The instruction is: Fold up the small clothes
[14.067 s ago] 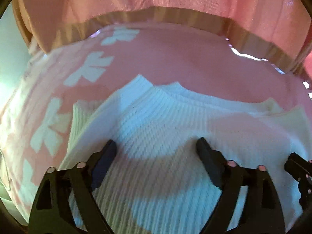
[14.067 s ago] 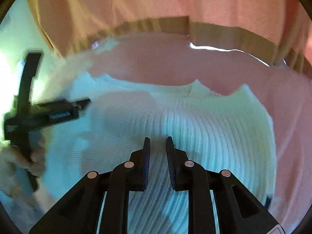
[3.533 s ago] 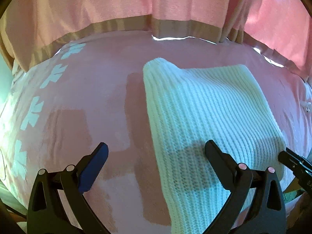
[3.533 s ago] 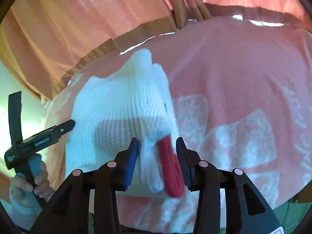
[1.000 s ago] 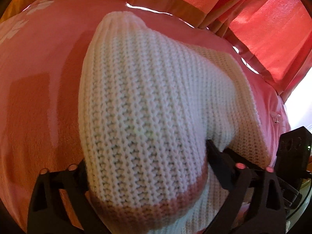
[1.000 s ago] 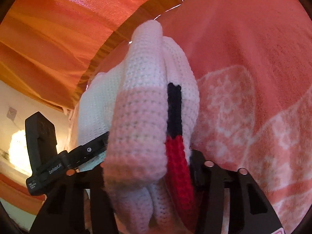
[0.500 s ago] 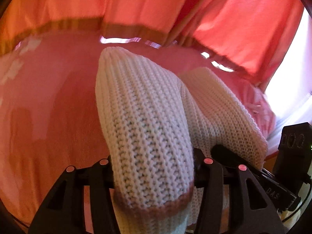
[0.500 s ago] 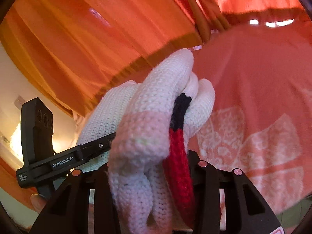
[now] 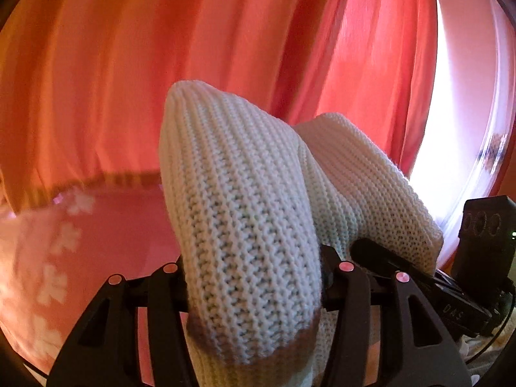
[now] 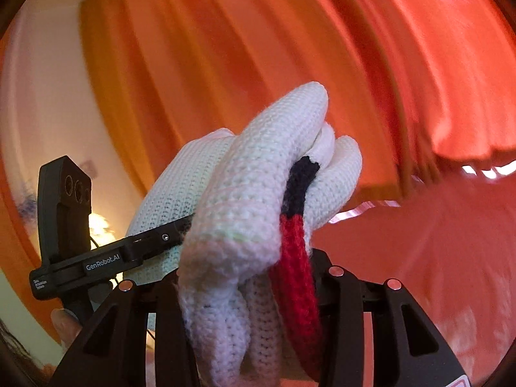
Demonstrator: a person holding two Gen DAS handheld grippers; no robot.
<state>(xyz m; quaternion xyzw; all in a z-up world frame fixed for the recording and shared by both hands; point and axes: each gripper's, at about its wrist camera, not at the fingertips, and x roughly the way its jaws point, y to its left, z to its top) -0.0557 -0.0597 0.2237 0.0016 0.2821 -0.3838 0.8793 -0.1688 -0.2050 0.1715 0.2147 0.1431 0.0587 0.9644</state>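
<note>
Looks like a home bedroom: long red-orange curtains (image 9: 225,64) hang behind a bed's pink snowflake-patterned blanket (image 9: 64,242).

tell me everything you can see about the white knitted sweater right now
The white knitted sweater is a chunky rib-knit garment, folded into a thick bundle. A dusky pink band runs along its lower edge in the left wrist view; a red and navy knitted stripe shows between the folds in the right wrist view. It is held off the pink bedspread, in front of the orange curtain. The left hand-held gripper and the right hand-held gripper each pinch one end.
</note>
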